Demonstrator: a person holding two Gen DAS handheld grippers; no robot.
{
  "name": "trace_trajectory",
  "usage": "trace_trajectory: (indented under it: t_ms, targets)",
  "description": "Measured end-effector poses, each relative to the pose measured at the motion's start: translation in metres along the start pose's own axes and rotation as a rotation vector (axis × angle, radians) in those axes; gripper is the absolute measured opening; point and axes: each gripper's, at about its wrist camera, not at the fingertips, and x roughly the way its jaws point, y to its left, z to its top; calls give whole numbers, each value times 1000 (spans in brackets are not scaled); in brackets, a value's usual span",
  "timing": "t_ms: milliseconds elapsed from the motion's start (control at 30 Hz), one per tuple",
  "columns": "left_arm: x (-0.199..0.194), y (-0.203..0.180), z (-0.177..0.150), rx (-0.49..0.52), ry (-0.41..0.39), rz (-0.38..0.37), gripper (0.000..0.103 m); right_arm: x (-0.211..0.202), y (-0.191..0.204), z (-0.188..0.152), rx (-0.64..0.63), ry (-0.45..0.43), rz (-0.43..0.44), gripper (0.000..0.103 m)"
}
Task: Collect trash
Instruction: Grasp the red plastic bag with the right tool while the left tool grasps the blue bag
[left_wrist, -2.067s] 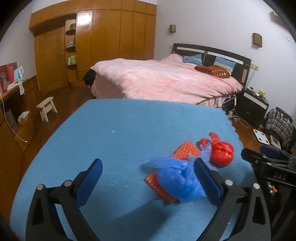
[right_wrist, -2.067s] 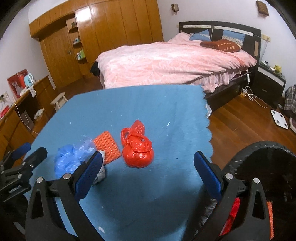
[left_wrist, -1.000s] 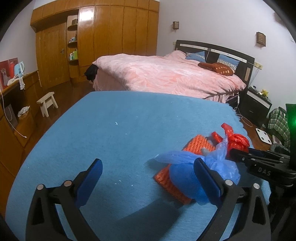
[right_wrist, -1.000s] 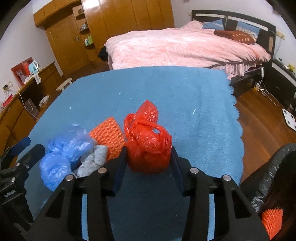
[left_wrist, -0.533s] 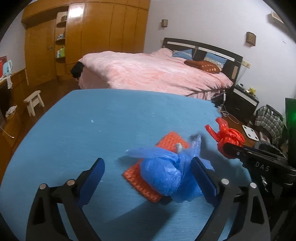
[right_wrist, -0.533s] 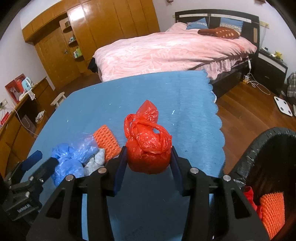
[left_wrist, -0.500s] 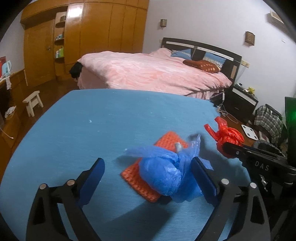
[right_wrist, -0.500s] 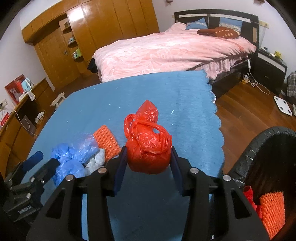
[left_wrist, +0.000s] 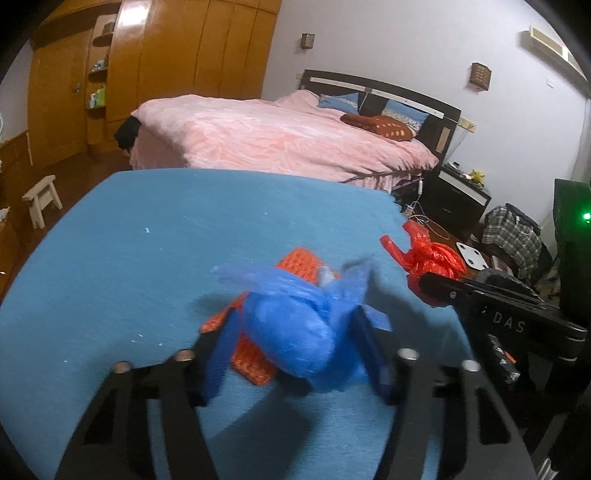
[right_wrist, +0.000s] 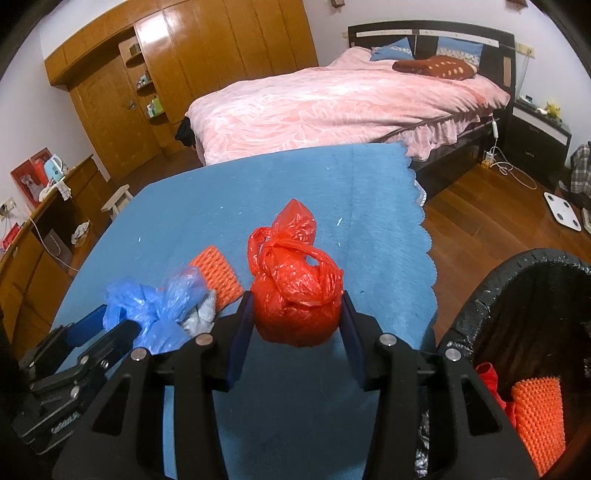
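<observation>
My left gripper is closing round the blue bag, low centre of frame; blurred, so contact is probably partial. My right gripper pinches the red bag mid-belly: soft, light, slippery.

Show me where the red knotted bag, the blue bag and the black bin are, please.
red bag (right_wrist: 295, 299), right wrist view, on its bulging body below the knot.
blue bag (left_wrist: 291, 332), left wrist view, on its rounded belly.
black bin (right_wrist: 480, 291), right wrist view, on its near rim.
</observation>
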Motion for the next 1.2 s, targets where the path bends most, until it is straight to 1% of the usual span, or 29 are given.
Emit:
trace_trajectory:
  t_ms: [33,200,267,367,467,633,867,1033,1200]
  targets:
    - [1,-1,0,1,2,-10,46,0,0,0,-1,0,-2,44]
    - [-4,-7,-1,5,-10,-18,35,-11,-1,-2,1,-4,1,44]
    - [-6,-10,-1,8,-15,-25,28,-15,-1,-3,0,-6,4,44]
    - [-9,-12,-1,11,-19,-27,21,-22,-2,-4,-3,-14,10,44]
    - [-13,-14,-2,12,-23,-33,17,-30,-2,-4,-7,-22,14,44]
    - [-21,-21,-6,14,-33,-29,13,-42,-1,-4,-23,-38,16,44]
    - [-40,-22,-2,-2,-75,-42,13,-56,-3,-3,-33,-56,18,44]
    - [-44,-19,-5,-7,-66,-28,13,-62,-4,-4,-28,-57,18,44]
    - [-54,-24,-3,10,-79,-10,13,-76,-3,-4,-51,-78,17,44]
